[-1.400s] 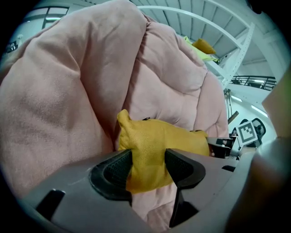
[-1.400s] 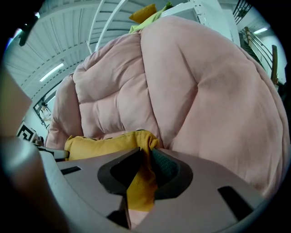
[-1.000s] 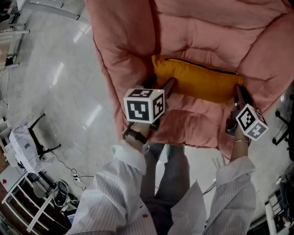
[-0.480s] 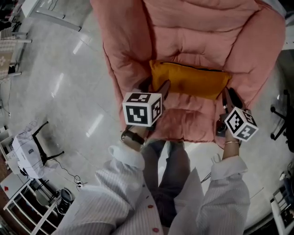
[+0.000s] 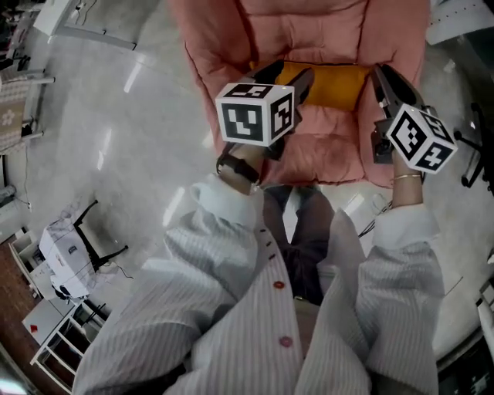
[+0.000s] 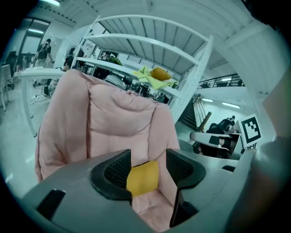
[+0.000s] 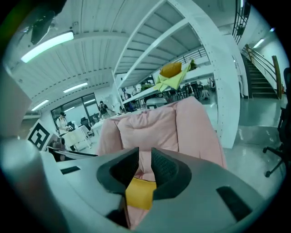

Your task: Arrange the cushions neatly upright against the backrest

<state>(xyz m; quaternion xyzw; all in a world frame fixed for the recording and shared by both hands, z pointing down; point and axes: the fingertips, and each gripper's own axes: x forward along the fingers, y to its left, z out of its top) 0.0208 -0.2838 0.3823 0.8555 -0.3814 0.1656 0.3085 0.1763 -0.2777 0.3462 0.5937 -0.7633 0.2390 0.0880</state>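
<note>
Left tool [image 5: 283,75] is wide and empty; right tool [image 5: 392,81] is narrow and empty. Both hang over the chair [image 5: 324,146] seat front. Beyond, the cushion [image 5: 336,83] sits at the seat rear, touching the backrest [image 5: 309,23]. Placement appears complete. Next: verify it stands upright, and regrip if slumped.
</note>
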